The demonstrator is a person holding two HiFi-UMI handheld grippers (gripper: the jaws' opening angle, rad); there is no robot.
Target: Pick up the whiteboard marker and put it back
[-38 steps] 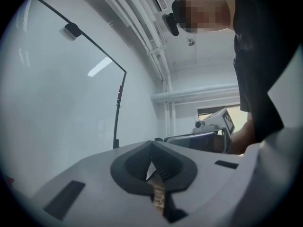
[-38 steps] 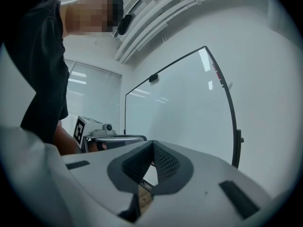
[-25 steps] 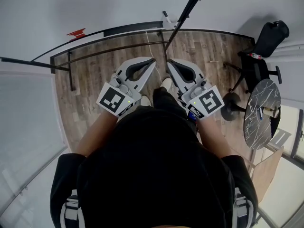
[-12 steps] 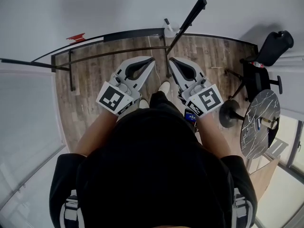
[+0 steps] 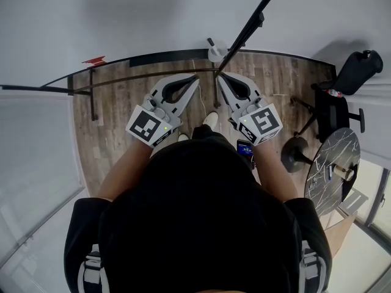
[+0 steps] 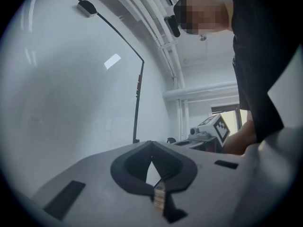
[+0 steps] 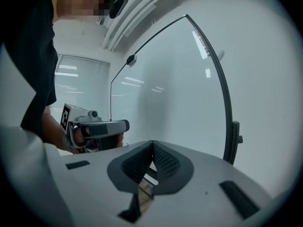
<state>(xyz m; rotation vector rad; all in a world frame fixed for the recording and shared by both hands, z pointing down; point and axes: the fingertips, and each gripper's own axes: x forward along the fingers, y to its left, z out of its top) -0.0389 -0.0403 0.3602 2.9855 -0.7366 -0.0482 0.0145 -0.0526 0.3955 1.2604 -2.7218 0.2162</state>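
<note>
Facing a large white board [image 5: 153,17] in a black frame, a person in a black top [image 5: 195,224] holds a hand-held gripper in each hand, both pointed roughly level at the board. The left hand-held gripper [image 5: 197,77], grey-white plastic with dark textured pads, has its jaws closed tip to tip with nothing between them. The right hand-held gripper [image 5: 219,76], of the same build, is likewise closed and empty, its tips just beside those of the left.

Just ahead of the two sets of tips and between them, at the foot of the board, is a small white holder [image 5: 215,54]. It carries a slim dark-tipped stick that may be the whiteboard marker [image 5: 211,43], though it is too small to be sure. Neither hand-held gripper touches it. A small red piece [image 5: 95,60] sits at the board's lower edge, well off to the left of the left hand-held gripper.

Below both hand-held grippers lies a brown wood-plank floor [image 5: 122,108]. Well to the right of the right hand-held gripper stand a black office chair [image 5: 335,93] and a round, dark, marble-patterned worktop [image 5: 327,163].
</note>
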